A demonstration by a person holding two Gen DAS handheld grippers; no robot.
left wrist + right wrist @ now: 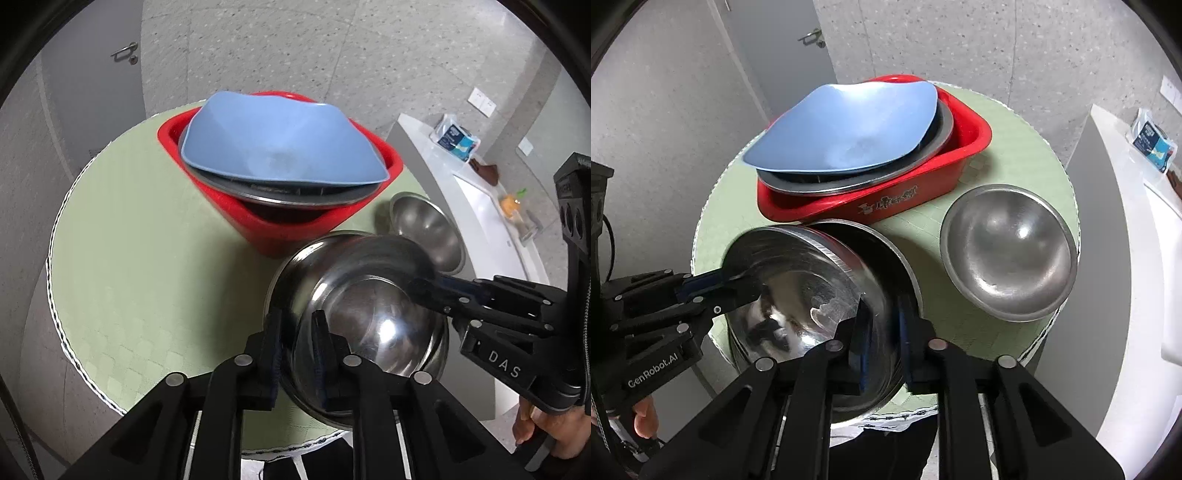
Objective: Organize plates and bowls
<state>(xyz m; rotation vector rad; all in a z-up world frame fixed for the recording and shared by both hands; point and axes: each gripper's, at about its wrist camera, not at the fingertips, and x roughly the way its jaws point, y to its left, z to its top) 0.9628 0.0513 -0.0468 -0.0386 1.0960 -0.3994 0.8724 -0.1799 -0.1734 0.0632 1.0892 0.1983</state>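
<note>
A shiny steel bowl point(362, 317) point(812, 302) is held tilted above the near part of the round table by both grippers. My left gripper point(297, 354) is shut on its near-left rim; it shows at the left in the right wrist view point(738, 286). My right gripper point(882, 347) is shut on the opposite rim; it shows at the right in the left wrist view point(424, 291). A red basin point(266, 236) point(923, 192) holds a steel plate point(295, 197) point(934, 147) with a blue plate point(280, 140) point(846, 129) on top. A smaller matte steel bowl point(428, 229) point(1008, 254) stands on the table.
The round table has a pale green cloth point(147, 258) point(1015, 147). A white counter point(480, 206) point(1126, 240) curves along the right, with a packet point(456, 142) point(1152, 144) on it. A grey door point(92, 92) point(775, 55) stands behind.
</note>
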